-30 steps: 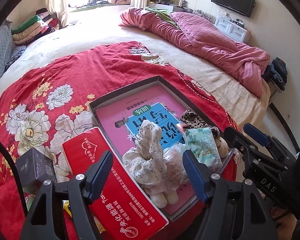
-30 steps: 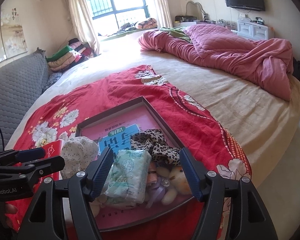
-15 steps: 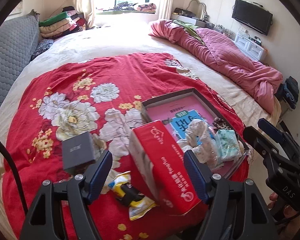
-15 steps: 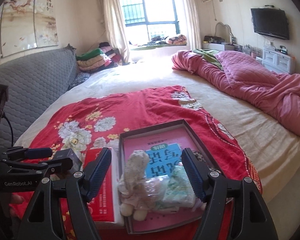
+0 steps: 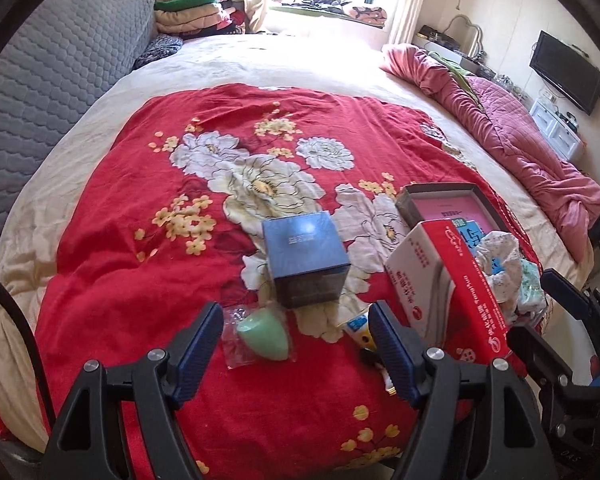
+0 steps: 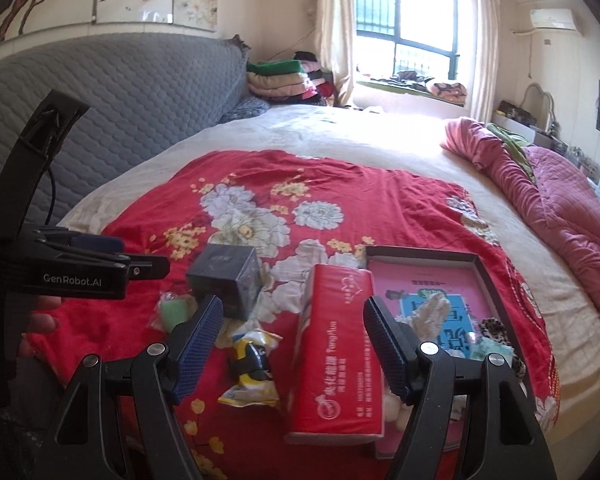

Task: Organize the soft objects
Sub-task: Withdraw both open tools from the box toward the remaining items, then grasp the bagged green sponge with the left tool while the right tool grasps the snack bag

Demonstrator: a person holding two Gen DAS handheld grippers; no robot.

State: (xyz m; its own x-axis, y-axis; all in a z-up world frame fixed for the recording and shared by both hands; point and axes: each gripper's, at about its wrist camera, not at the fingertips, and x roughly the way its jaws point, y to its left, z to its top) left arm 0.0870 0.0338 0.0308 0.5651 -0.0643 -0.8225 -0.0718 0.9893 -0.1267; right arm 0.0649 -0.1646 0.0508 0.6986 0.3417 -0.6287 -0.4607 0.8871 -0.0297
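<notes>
Tray: a shallow dark tray (image 6: 485, 268) lies on the red floral blanket (image 5: 148, 280) at the right of the bed, with a pink-and-blue printed sheet on its floor.
Sorted so far: several soft things are in the tray's near end, among them a cream floral cloth toy (image 6: 430, 316), a leopard-print piece (image 6: 496, 328) and a pale green packet (image 6: 490, 350); by my reading these are done.
Left to sort: a green egg-shaped sponge in a clear bag (image 5: 262, 338) and a yellow-and-white crinkly packet (image 6: 252, 360) lie loose on the blanket, outside the tray.
Probably staying out: a dark blue box (image 5: 306, 258) and a red tissue carton (image 6: 336, 344), both stiff-sided; the carton lies just beside the tray's left wall.
Left gripper (image 5: 296, 344): fingers spread and empty, hanging over the sponge bag, no contact visible.
Right gripper (image 6: 294, 344): fingers spread and empty, framing the yellow packet and the carton.
Progress: roughly past halfway, I judge, with two soft items remaining.
</notes>
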